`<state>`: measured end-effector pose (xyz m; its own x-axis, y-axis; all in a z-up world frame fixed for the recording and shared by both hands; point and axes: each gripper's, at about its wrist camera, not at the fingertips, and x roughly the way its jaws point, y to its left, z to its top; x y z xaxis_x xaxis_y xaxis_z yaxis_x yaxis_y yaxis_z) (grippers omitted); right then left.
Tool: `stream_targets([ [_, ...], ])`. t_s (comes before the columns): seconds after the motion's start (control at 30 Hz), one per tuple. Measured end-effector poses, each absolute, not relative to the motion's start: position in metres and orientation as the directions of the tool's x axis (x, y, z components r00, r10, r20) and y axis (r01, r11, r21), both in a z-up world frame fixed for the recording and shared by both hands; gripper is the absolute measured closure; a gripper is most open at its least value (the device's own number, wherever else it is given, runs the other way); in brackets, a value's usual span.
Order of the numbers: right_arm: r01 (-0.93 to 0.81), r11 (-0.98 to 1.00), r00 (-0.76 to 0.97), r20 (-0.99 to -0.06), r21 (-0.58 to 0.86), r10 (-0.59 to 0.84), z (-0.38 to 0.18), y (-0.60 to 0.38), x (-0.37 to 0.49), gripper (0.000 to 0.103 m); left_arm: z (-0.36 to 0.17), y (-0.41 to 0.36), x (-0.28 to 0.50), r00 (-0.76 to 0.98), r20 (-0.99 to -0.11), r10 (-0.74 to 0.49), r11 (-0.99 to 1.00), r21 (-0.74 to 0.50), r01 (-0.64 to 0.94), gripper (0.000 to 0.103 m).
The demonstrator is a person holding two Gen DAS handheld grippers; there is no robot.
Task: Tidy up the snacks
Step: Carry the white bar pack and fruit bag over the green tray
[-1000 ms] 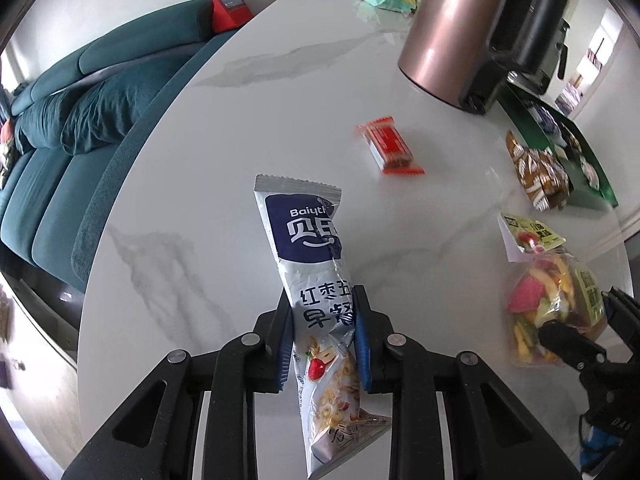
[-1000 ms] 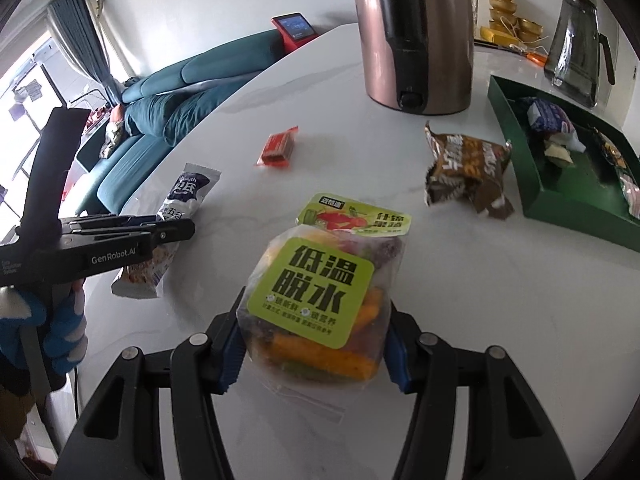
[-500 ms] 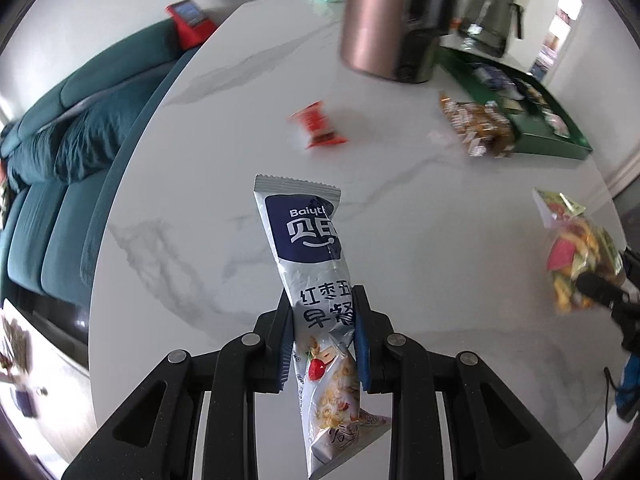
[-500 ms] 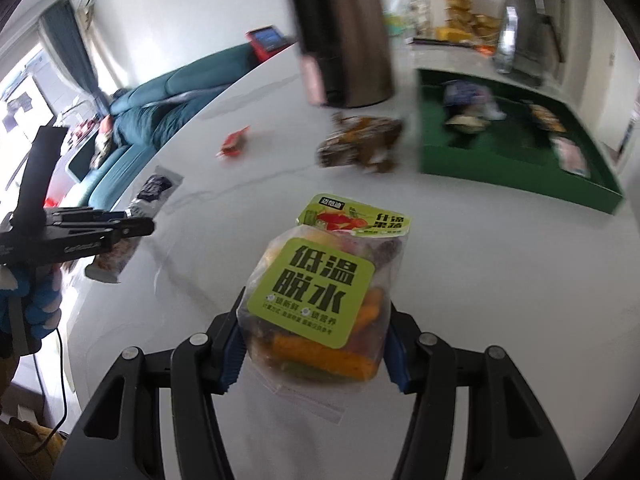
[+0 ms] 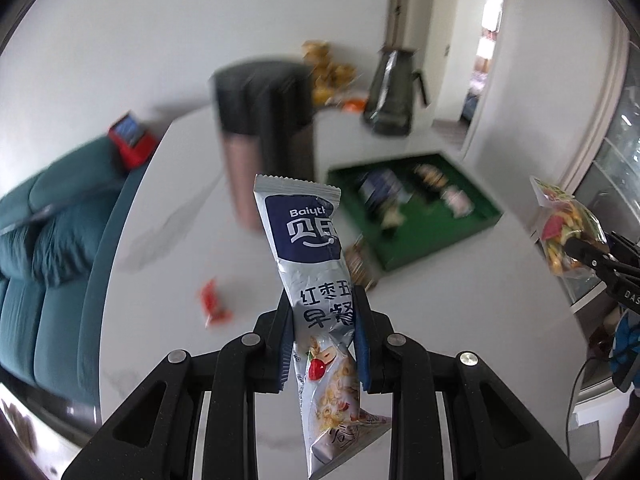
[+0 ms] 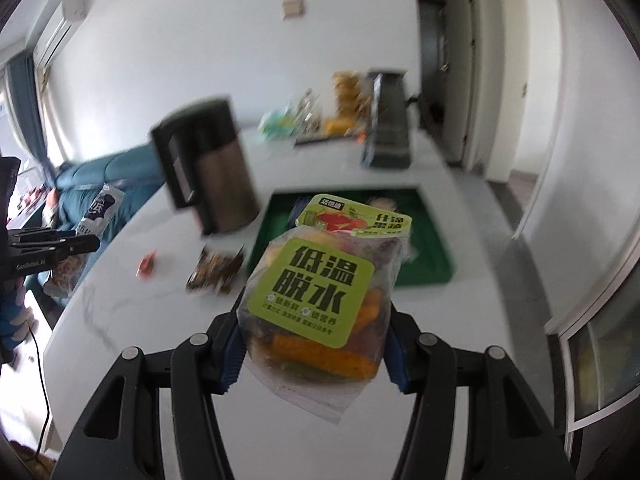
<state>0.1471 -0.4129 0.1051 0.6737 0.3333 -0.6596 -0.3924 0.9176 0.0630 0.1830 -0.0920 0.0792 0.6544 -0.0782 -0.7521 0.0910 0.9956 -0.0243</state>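
Both packs are up off the worktop [image 6: 460,208], presumably bound for the green tray [image 5: 440,236]: left hand-held gripper [image 5: 323,340] clamps the cereal sachet [image 5: 312,264], right hand-held gripper [image 6: 314,340] grips the dried-fruit bag [image 6: 320,296].

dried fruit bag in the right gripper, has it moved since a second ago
Yes. The dried fruit bag, clamped in the right gripper, was down on the table a second ago; now it is lifted clear and overlaps the green tray in the right wrist view.

White walls [image 6: 200,40] ring a marble table [image 5: 460,280]; a teal sofa [image 5: 44,240] sits at nine o'clock; a bright doorway [image 5: 486,52] opens at one o'clock.
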Motion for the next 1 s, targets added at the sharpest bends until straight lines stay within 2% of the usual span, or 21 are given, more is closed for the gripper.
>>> stream_targets([
  [0.23,-0.355,0.935,0.770,-0.559,0.026,0.307,0.158,-0.434,0.191,0.030,0.122,-0.137,0.234,0.706,-0.694,-0.141,0.988,-0.048,0.149,0.081],
  [0.47,-0.346,0.938,0.798,-0.527,-0.001,0.293,0.170,-0.437,0.253,0.030,0.115,-0.179,0.287,0.696,-0.699,-0.163,0.985,-0.071,0.159,0.081],
  [0.67,-0.363,0.932,0.775,-0.552,0.007,0.306,0.143,-0.433,0.302,0.030,0.086,-0.206,0.327,0.680,-0.718,-0.147,0.989,-0.084,0.124,0.081],
  [1.0,-0.375,0.926,0.690,-0.658,0.032,0.302,0.059,-0.422,0.350,0.030,0.017,-0.234,0.373,0.607,-0.786,-0.122,0.993,-0.099,0.072,0.081],
])
